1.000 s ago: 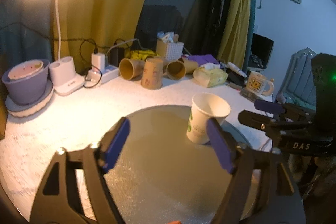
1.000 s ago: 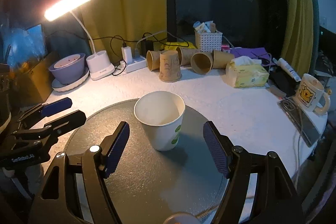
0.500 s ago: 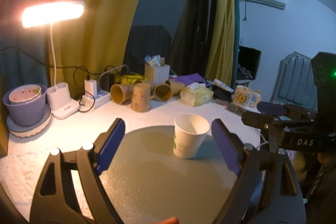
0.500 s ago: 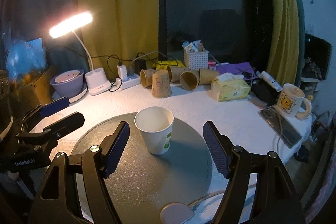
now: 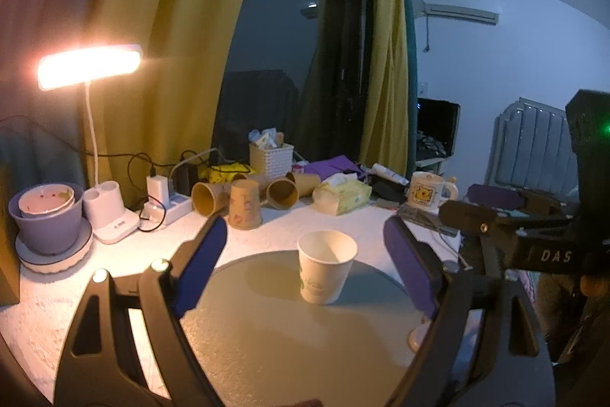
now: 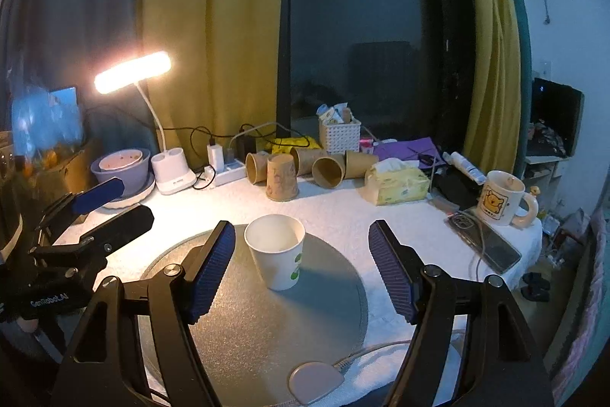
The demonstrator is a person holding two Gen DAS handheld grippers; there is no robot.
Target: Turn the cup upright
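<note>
A white paper cup [image 5: 326, 267] with a green logo stands upright, mouth up, on a round grey turntable [image 5: 289, 338]. It also shows in the right wrist view [image 6: 277, 260] on the turntable [image 6: 263, 323]. My left gripper [image 5: 305, 266] is open and empty, held back from the cup; it shows at the left of the right wrist view [image 6: 110, 206]. My right gripper [image 6: 299, 269] is open and empty, also held back from the cup; it shows at the right of the left wrist view [image 5: 492, 203].
Brown paper cups [image 6: 282, 176] lie and stand at the back of the white table. A lit desk lamp [image 6: 133, 77], a purple bowl [image 6: 122, 166], a power strip [image 6: 225, 164], a tissue pack [image 6: 396, 180], a mug [image 6: 501, 203] and a phone [image 6: 484, 241] surround them.
Both grippers have drawn back and up from the cup, which now looks smaller and farther. The cup has stayed upright on the turntable.
</note>
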